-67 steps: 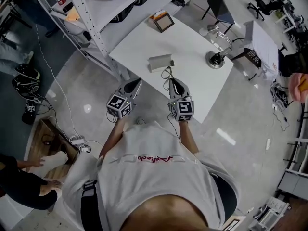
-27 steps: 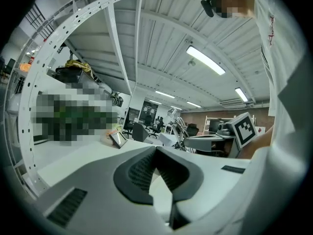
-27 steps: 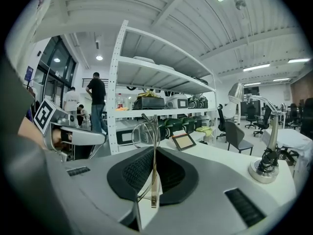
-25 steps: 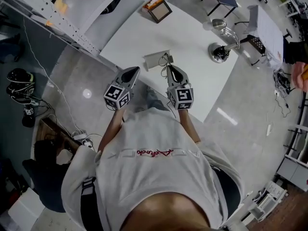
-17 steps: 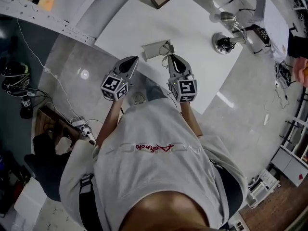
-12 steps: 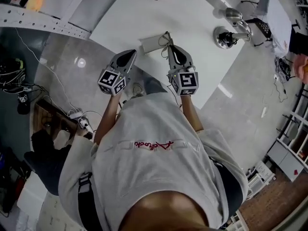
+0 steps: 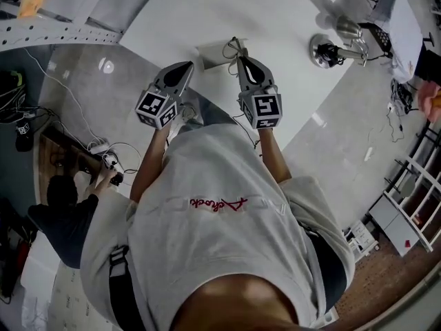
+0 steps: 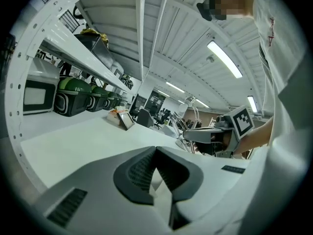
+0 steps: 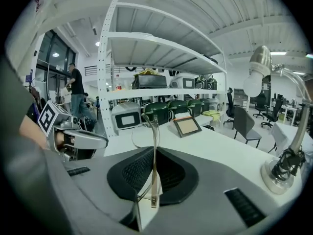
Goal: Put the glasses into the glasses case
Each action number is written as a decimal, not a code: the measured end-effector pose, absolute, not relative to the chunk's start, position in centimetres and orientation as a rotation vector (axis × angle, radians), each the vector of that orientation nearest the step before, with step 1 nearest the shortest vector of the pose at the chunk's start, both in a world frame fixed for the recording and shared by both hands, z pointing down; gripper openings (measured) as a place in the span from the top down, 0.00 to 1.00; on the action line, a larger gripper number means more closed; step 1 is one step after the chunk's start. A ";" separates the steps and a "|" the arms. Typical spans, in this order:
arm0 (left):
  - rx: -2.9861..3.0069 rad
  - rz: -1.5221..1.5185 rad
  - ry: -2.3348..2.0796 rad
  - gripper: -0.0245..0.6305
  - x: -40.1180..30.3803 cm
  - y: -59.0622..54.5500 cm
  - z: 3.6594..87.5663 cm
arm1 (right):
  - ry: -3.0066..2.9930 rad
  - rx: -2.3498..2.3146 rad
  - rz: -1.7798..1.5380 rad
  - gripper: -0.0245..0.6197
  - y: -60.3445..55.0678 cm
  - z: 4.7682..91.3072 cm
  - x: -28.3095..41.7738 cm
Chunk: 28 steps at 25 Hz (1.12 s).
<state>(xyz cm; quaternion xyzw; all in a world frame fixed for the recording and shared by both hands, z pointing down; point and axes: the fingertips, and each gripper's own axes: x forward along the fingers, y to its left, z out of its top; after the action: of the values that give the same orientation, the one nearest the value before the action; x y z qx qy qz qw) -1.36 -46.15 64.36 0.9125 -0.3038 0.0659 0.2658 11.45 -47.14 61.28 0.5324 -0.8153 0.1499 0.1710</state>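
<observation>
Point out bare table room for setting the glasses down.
The widest bare stretch of the table lies between the glasses case and the lamp. There is more room beyond the case, toward the picture frame. The near edge is crowded: the case, the glasses in the right gripper, and the left gripper alongside.

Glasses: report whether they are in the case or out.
Out. The right gripper holds the glasses, near the case on the table.
</observation>
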 end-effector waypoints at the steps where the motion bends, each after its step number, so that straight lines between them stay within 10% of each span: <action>1: 2.458 0.180 -0.822 0.96 -1.3 -46.2 64.8 | -2.312 1.497 0.437 0.94 -47.1 61.9 11.5; 13: 2.412 0.183 -0.868 0.96 -2.0 -46.6 66.2 | -2.302 1.214 0.447 0.94 -46.7 66.7 10.6; 28: 2.384 0.178 -0.954 0.96 -4.2 -45.7 65.7 | -1.999 0.373 -0.532 0.94 -45.2 71.2 7.6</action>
<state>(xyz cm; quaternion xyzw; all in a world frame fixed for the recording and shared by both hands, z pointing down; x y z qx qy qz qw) -4.16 -45.67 65.67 0.8892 -0.3557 0.0664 0.2801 7.58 -45.23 71.16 0.1540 -0.8254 -0.2198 0.4966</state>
